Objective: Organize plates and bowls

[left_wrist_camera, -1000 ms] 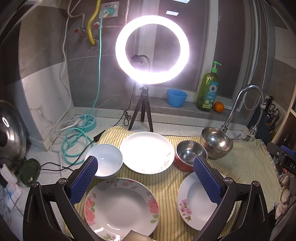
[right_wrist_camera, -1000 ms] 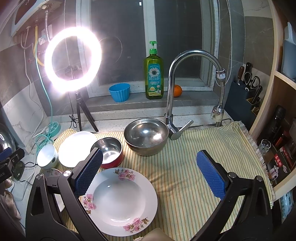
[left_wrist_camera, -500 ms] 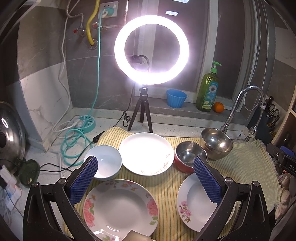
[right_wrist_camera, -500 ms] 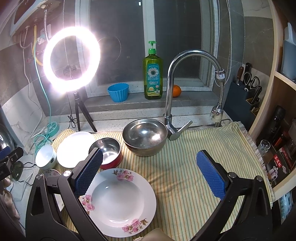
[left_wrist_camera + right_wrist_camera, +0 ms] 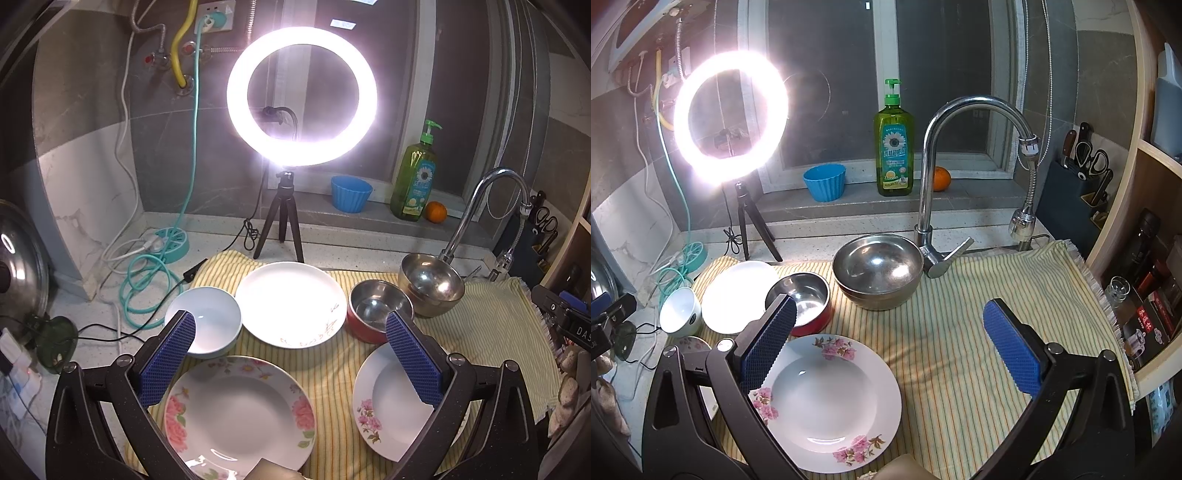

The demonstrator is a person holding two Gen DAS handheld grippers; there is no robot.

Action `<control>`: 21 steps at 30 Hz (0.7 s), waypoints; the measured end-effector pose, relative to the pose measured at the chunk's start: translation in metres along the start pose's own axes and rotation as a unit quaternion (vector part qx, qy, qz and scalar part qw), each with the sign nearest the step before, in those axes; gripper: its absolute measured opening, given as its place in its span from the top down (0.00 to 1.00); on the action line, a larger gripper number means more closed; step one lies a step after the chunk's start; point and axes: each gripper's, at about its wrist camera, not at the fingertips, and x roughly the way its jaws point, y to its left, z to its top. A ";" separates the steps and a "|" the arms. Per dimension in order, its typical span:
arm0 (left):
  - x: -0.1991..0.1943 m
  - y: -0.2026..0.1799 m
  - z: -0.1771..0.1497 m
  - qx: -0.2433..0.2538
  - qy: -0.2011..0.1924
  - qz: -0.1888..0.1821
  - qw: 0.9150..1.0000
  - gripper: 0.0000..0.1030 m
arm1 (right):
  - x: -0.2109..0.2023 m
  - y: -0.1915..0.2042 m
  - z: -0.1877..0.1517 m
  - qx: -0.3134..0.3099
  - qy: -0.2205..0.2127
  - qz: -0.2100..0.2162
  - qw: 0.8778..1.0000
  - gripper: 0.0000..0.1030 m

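On a yellow striped cloth (image 5: 332, 365) lie a floral plate (image 5: 240, 413), a second pink-flowered plate (image 5: 384, 402) also in the right wrist view (image 5: 827, 402), a plain white plate (image 5: 291, 302), a white bowl (image 5: 207, 321), a red-sided steel bowl (image 5: 376, 306) and a big steel bowl (image 5: 430, 282). My left gripper (image 5: 291, 354) is open and empty above the floral plate. My right gripper (image 5: 890, 339) is open and empty; its left finger hangs over the pink-flowered plate's rim.
A lit ring light on a tripod (image 5: 284, 218) stands behind the plates. A tap (image 5: 931, 206) rises behind the big steel bowl (image 5: 879, 269). A soap bottle (image 5: 894, 147), blue cup (image 5: 825, 181) and orange (image 5: 941, 178) sit on the sill. Cables (image 5: 144, 273) lie at left.
Both grippers have drifted slightly; the dishes sit a little lower and more to the left in the views. Nothing was grasped or moved.
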 end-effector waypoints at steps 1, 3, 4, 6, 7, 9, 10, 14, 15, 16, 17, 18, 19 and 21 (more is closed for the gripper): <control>0.000 0.000 0.000 0.000 0.000 0.000 1.000 0.01 | 0.001 -0.002 -0.001 0.000 0.000 0.000 1.000 0.00; 0.000 0.000 0.000 0.000 0.001 -0.001 1.000 0.01 | 0.001 -0.002 -0.001 0.000 0.001 0.000 1.000 0.00; 0.000 0.000 -0.001 0.000 0.001 -0.001 1.000 0.01 | 0.002 -0.003 -0.002 0.000 0.001 0.000 1.000 0.00; 0.000 0.000 -0.001 -0.001 0.001 -0.001 1.000 0.01 | 0.002 -0.002 -0.002 0.000 0.001 0.000 1.000 0.00; 0.000 0.000 -0.001 -0.001 0.001 -0.001 1.000 0.01 | 0.002 -0.003 -0.002 0.000 0.002 0.000 1.000 0.00; 0.000 0.000 -0.001 -0.001 0.001 -0.001 1.000 0.01 | 0.002 -0.002 -0.002 0.000 0.001 0.000 1.000 0.00; 0.000 0.000 -0.001 -0.001 0.001 -0.001 1.000 0.01 | 0.002 -0.002 -0.002 0.000 0.001 0.000 1.000 0.00; 0.001 0.000 0.000 0.000 0.002 -0.001 1.000 0.01 | 0.003 -0.001 -0.002 0.000 0.002 0.000 1.000 0.00; 0.001 0.000 0.000 0.000 0.002 -0.001 1.000 0.01 | 0.003 -0.002 -0.002 0.000 0.002 0.000 1.000 0.00; 0.000 0.000 -0.001 0.000 0.003 -0.002 1.000 0.01 | 0.003 -0.001 -0.001 -0.001 0.002 0.000 1.000 0.00; 0.001 -0.001 -0.001 -0.001 0.004 -0.002 1.000 0.01 | 0.003 -0.001 -0.001 -0.001 0.002 0.000 1.000 0.00; 0.001 -0.001 -0.002 0.000 0.004 -0.002 1.000 0.01 | 0.004 -0.001 -0.001 0.000 0.002 0.000 1.000 0.00; 0.002 -0.001 -0.002 0.000 0.005 -0.003 1.000 0.01 | 0.004 -0.001 -0.001 0.000 0.002 -0.001 1.000 0.00; 0.004 -0.002 -0.001 0.001 0.007 -0.003 1.000 0.01 | 0.006 -0.005 -0.005 0.001 0.003 0.000 1.000 0.00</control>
